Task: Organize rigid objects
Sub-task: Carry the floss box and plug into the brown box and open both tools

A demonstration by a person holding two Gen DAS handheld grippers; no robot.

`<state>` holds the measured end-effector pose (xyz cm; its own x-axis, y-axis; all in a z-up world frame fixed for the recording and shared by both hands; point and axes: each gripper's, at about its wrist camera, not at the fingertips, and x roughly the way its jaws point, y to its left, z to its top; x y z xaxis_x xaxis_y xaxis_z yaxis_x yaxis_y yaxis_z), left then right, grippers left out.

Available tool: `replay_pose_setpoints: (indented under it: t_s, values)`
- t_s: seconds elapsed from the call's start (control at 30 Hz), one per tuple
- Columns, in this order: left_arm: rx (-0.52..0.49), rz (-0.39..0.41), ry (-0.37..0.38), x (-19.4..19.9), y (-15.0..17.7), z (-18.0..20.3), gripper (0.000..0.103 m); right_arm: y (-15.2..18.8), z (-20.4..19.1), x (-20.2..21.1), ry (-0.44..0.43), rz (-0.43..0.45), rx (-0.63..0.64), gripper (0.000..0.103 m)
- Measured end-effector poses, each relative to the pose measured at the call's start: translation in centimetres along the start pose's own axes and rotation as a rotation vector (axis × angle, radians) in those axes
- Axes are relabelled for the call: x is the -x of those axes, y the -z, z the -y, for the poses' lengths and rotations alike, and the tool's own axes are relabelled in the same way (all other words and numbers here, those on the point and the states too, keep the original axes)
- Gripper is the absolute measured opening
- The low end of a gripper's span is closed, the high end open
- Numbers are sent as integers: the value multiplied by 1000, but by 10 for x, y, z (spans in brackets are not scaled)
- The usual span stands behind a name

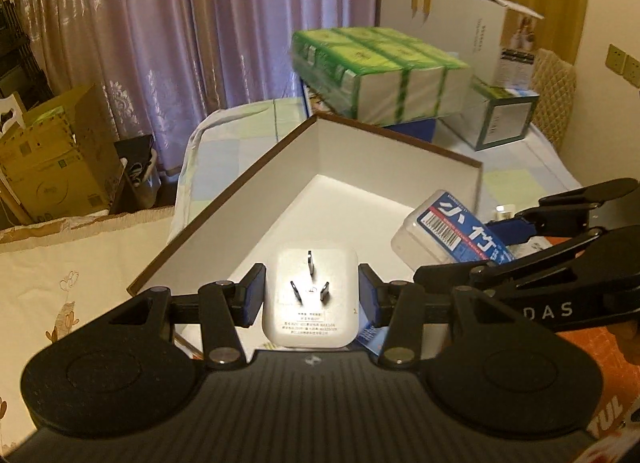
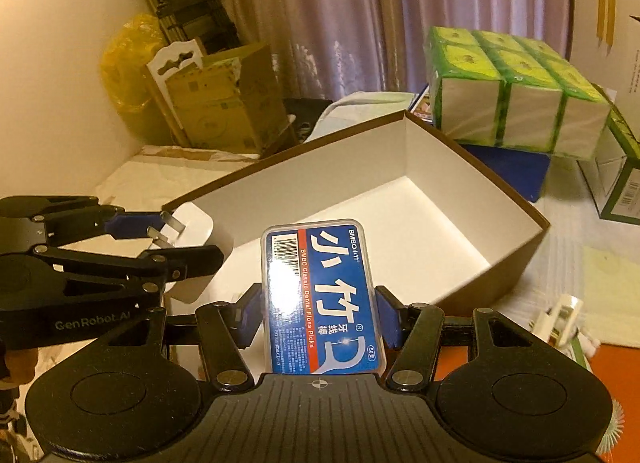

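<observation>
Left gripper (image 1: 311, 295) clamped on a white plug (image 1: 310, 297), prongs up, over the near edge of the open box (image 1: 280, 183). Right gripper (image 2: 318, 313) clamped on a blue floss case (image 2: 322, 297), seemingly above the box rim too.

my left gripper (image 1: 311, 295) and right gripper (image 2: 318, 315) are black, with blue pads (image 2: 387, 317), round silver screws, ridged grey tops and white letters on their sides.
</observation>
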<state>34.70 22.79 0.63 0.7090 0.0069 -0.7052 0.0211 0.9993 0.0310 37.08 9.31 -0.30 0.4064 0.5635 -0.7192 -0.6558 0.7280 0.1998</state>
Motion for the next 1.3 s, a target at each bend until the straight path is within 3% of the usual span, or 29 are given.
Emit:
replay_pose_setpoints:
  t_s: [0.4,0.8,1.03,1.3]
  values:
    - [-1,-90,-17,-63,-14,-36,44,-30,11,-60,67,-37,-15,55]
    - [11,-200,-12,-115,-6,-51,44,-23,41,-112,174,-128,-21,55]
    - [11,-227,-13,-127,-4,-51,44,-22,49,-124,219,-143,-19,59]
    - [-5,-220,-31,-132,-4,-49,46,-21,46,-116,181,-136,-6,62]
